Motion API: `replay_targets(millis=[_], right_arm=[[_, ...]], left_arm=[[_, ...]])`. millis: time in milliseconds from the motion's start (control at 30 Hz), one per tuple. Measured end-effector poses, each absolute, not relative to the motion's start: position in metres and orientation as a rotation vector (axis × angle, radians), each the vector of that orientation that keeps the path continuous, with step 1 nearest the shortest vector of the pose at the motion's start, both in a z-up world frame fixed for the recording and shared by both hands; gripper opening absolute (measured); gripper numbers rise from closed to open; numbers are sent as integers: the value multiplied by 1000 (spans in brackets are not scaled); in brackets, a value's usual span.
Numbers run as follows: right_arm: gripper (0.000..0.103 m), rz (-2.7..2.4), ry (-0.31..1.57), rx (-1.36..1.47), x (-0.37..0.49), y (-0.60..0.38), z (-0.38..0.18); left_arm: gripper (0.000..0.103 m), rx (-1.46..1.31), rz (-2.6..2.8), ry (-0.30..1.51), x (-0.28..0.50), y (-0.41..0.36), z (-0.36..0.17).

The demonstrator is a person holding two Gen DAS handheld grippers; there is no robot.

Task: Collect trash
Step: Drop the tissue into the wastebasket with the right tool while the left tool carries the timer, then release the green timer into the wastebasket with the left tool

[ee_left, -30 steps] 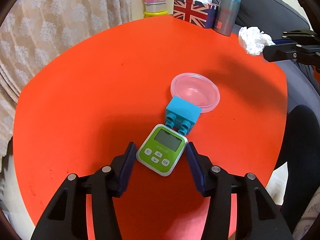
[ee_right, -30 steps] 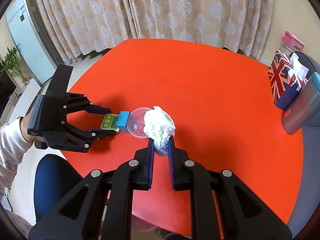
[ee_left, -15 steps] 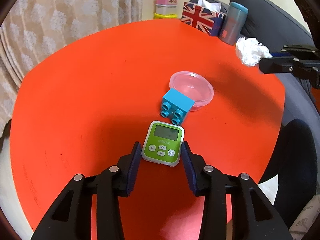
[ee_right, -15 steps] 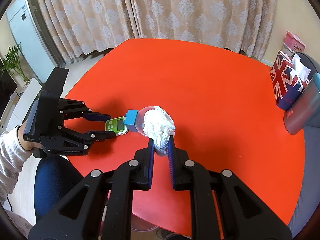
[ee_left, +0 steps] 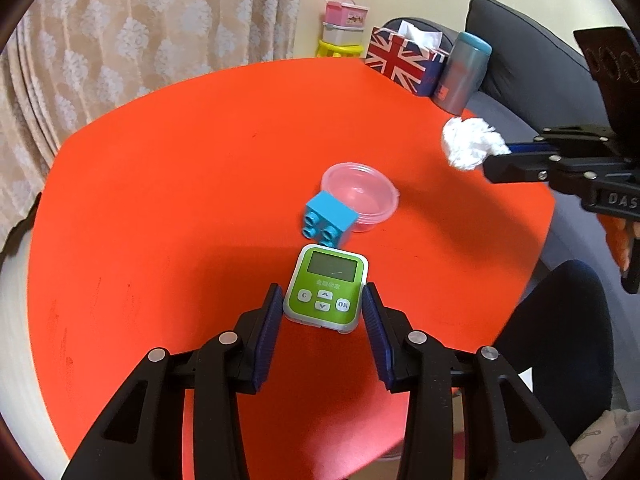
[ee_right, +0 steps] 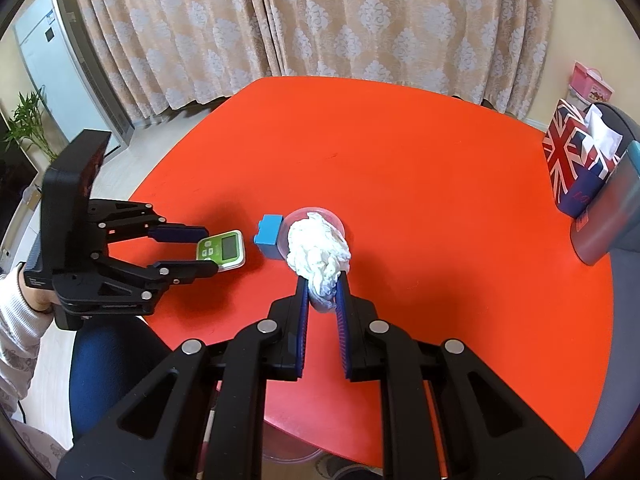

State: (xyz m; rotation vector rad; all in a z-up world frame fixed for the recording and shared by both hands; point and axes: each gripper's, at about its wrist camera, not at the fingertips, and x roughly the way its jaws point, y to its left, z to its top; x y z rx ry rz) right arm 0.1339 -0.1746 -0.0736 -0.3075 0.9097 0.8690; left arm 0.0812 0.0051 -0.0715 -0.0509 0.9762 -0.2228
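Tissue wad point(ee_right: 318, 250): soft, light, crushable; pinched at its lower end by right claw point(ee_right: 322, 294), above the clear tub point(ee_left: 359, 196).
Left claw point(ee_left: 322, 306): clamped on green timer's point(ee_left: 326, 290) sides.

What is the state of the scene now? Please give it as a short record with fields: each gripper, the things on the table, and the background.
left gripper: jaws closed on the sides of the green timer, after closing in during the last second
right gripper: shut on a crumpled white tissue, held above the table
red table: blue toy brick lying on its side, touching a clear plastic container
far table edge: Union Jack tissue box, grey tumbler
background: patterned curtain
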Motion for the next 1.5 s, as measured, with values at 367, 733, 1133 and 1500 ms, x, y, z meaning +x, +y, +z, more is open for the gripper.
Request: replay_targets(millis=[367,733,1133,1500], right_arm=[[13,899,892,-309,104,-191,-71],[13,973,906,-341,42,-221,-74],[17,1032,1010,-385,-6,-241,-113],[95,1023,997,-349,-9,-243,-112]], left_arm=[[40,-52,-235,945,47,-17,-45],[40,-55,-273,903,1,-48,-27],[40,-82,-302,914,-37,-69,-34],[40,-88,-302,931,-48,-70,-39]])
